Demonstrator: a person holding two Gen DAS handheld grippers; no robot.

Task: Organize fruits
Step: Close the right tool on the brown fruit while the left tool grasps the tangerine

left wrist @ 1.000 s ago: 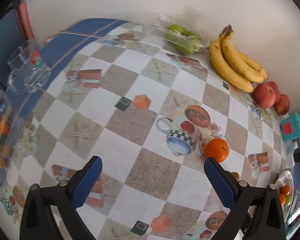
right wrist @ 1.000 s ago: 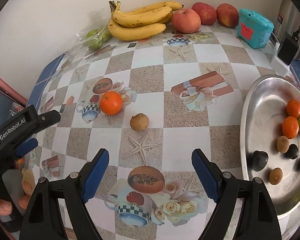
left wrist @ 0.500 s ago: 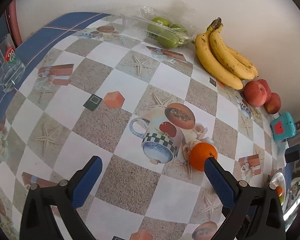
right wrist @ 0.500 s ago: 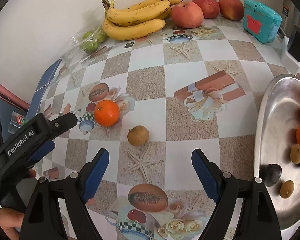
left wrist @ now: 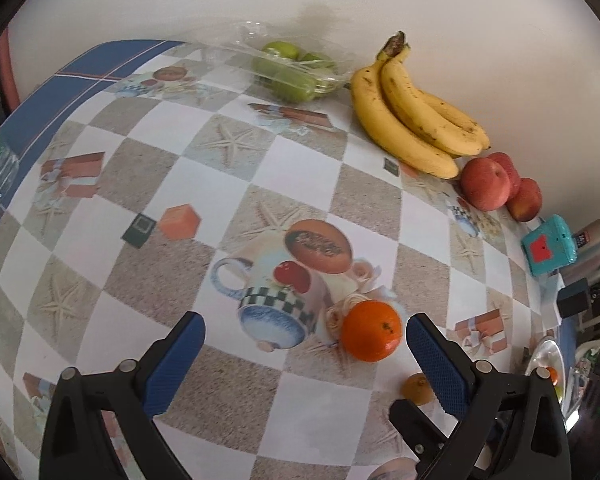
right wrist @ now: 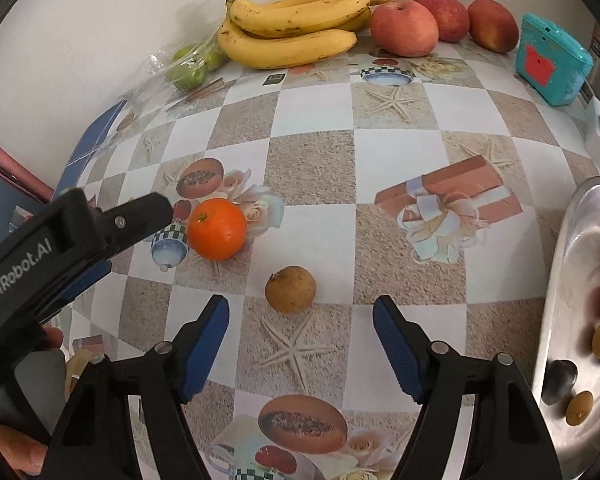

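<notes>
While the left claw point(left wrist: 303, 354) gapes wide above the checked worktop point(left wrist: 292, 172), an orange point(left wrist: 372, 330) sits just inside its right finger, untouched. Jaws just narrowed yet parted, the right claw point(right wrist: 301, 338) hangs over a small brown fruit point(right wrist: 290, 289), gripping nothing. Bananas point(right wrist: 296, 26) and apples point(right wrist: 405, 27) line the far edge; a steel tray point(right wrist: 560, 292) of fruit occupies the right edge.

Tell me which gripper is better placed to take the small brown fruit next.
Right. The small brown fruit lies just ahead of the open right gripper, roughly centred between its fingers, whose jaws have just been closing. The left gripper is lined up on the orange instead.
</notes>
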